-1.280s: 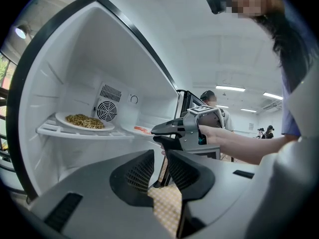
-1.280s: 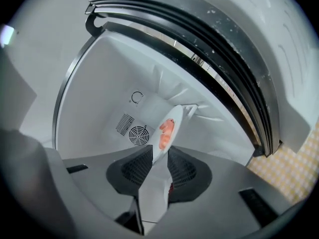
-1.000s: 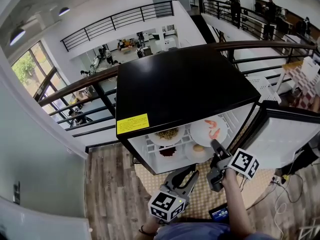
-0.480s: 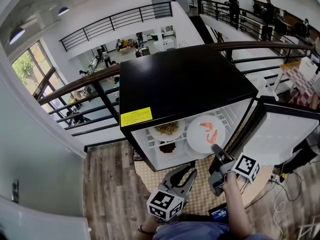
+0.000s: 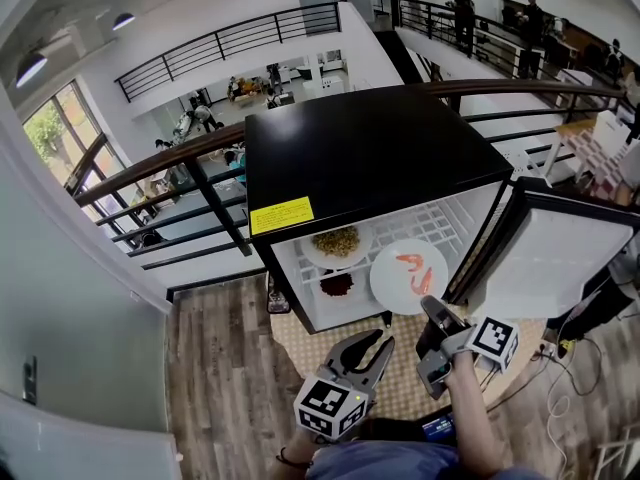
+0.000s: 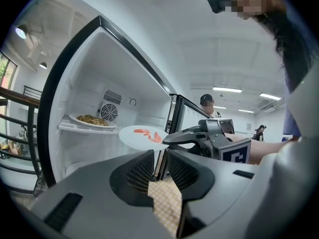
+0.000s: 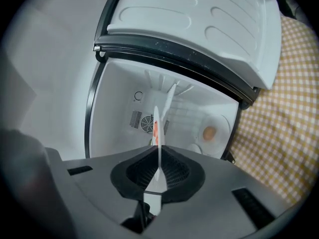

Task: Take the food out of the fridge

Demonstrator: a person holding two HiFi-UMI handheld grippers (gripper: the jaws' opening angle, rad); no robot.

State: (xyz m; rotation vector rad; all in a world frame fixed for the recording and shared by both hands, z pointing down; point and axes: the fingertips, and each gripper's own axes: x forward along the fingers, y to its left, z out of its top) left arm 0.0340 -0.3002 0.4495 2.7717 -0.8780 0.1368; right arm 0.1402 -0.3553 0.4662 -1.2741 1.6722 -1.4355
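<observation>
PLATE COMES OUT: The right gripper (image 5: 430,309) has its fingers (image 7: 185,172) clamped on the near rim of a white plate of shrimp (image 5: 408,276). The plate juts out past the fingertips at the mouth of the open mini fridge (image 5: 372,158) and shows edge-on between the two fingers in the right gripper view. Beyond the fingertips and to their left, a plate of noodles (image 5: 336,242) rests on the upper shelf, with a dish of dark food (image 5: 337,285) on the level beneath it. To the right of the fingers in the right gripper view, a white plate carrying a round tan item (image 7: 210,132) lies inside the cabinet, with a fan grille (image 7: 143,122) on the back wall to the fingers' left. The fridge door (image 5: 560,258) stands swung open off to the right of the right fingers. The left gripper (image 5: 374,340) hangs low in front of the fridge, its fingers (image 6: 133,172) slightly apart, with nothing between them but a view of the chequered mat (image 5: 395,393) below. The shrimp plate is ahead of and above those fingertips, and the right gripper is just to their right. The mat lies on a wood floor (image 5: 220,368).
</observation>
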